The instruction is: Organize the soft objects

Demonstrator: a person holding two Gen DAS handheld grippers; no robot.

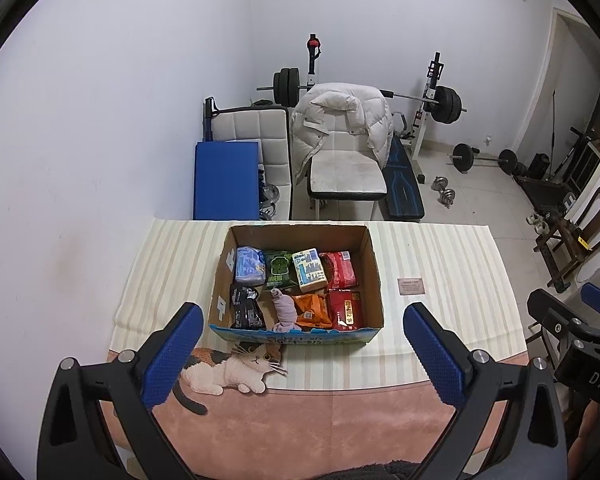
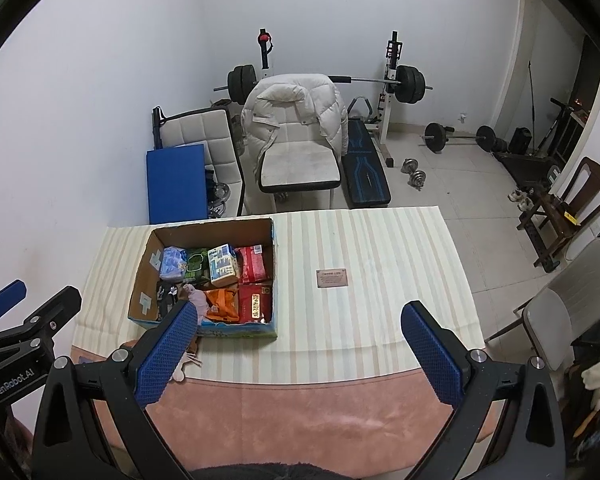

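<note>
An open cardboard box [image 1: 374, 264] stands on the striped tablecloth, holding several soft packets in blue, green, red, orange and black and a lilac sock [image 1: 285, 308]. It also shows in the right wrist view [image 2: 142, 284]. My left gripper [image 1: 304, 354] is open and empty, held above the near table edge in front of the box. My right gripper [image 2: 300, 354] is open and empty, to the right of the box. A cat figure [image 1: 236, 368] lies flat on the cloth just in front of the box.
A small card [image 2: 332, 278] lies on the cloth right of the box. A pink cloth strip [image 1: 320, 416] covers the near table edge. Behind the table stand a chair with a white jacket [image 1: 340, 128], a blue mat, a weight bench and barbells. Chairs stand at the right.
</note>
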